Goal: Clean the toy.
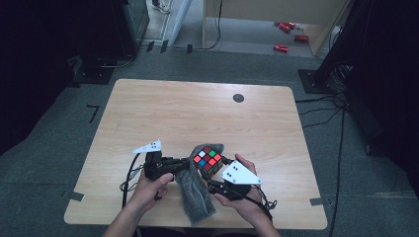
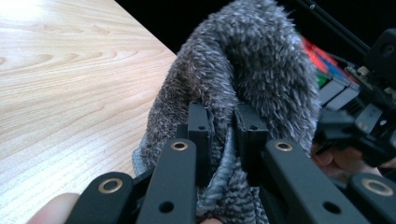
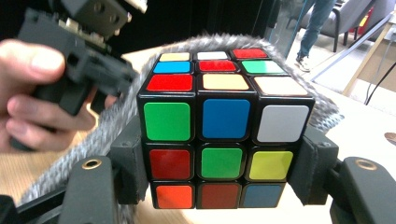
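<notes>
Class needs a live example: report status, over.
Left gripper shut on grey cloth. Right gripper shut on puzzle cube. Cloth draped against cube.

Black-framed plastic puzzle cube (image 3: 225,135): mixed red, green, blue, white, yellow, orange stickers. Fluffy fabric cloth (image 2: 247,70): grey. Wooden table (image 1: 197,113): pale grained.

Scrambled puzzle cube (image 1: 208,160) with black edges, held above the table's near middle, fuzzy grey cloth (image 1: 193,185) bunched against its left side, trailing toward the near edge.
</notes>
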Demonstrator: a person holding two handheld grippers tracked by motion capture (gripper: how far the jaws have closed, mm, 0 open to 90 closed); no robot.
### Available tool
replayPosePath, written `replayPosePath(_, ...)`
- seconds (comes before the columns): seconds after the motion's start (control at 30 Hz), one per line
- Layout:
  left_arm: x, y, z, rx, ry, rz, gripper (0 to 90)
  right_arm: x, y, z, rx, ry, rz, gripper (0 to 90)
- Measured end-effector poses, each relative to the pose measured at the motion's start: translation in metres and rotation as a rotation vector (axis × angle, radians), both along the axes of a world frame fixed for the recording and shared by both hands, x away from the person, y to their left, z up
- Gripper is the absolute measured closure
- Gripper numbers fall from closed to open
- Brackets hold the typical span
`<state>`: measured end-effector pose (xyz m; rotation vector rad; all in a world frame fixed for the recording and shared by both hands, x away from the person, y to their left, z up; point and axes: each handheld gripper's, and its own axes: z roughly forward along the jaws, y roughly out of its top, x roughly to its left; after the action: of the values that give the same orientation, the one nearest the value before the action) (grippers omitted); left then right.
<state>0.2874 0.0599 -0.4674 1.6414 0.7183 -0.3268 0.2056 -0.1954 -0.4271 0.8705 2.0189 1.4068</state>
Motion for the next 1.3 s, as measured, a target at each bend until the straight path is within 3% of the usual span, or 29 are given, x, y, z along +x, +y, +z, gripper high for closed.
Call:
replayPosePath(0.27, -0.005, -0.007, 0.001, 0.01, -0.004, 0.02, 81.6, 0.002, -0.006, 0.003, 0.071, 0.027, -0.028, 34.4)
replayPosePath(0.43, -0.01, -0.01, 0.007, 0.027, -0.052, 0.036, 81.7, 0.001, -0.008, 0.007, 0.1, 0.018, -0.042, 34.4)
replayPosePath(0.57, -0.015, -0.017, 0.007, 0.086, -0.105, 0.037, 81.6, 0.0, -0.012, 0.012, 0.126, 0.001, -0.059, 34.4)
replayPosePath(0.83, -0.033, -0.038, 0.011, 0.111, -0.205, 0.016, 81.6, 0.0, -0.01, 0.012, 0.164, 0.022, -0.056, 34.4)
replayPosePath(0.97, -0.039, -0.044, 0.014, 0.156, -0.262, 0.027, 81.4, 0.0, -0.009, 0.01, 0.162, 0.025, -0.062, 34.4)
replayPosePath(1.17, -0.028, -0.024, 0.017, 0.135, -0.24, 0.121, 81.5, 0.002, -0.014, 0.011, 0.174, 0.023, -0.074, 34.4)
replayPosePath(1.3, -0.026, -0.022, 0.017, 0.127, -0.228, 0.138, 81.5, 0.004, -0.015, 0.01, 0.171, 0.037, -0.084, 34.4)
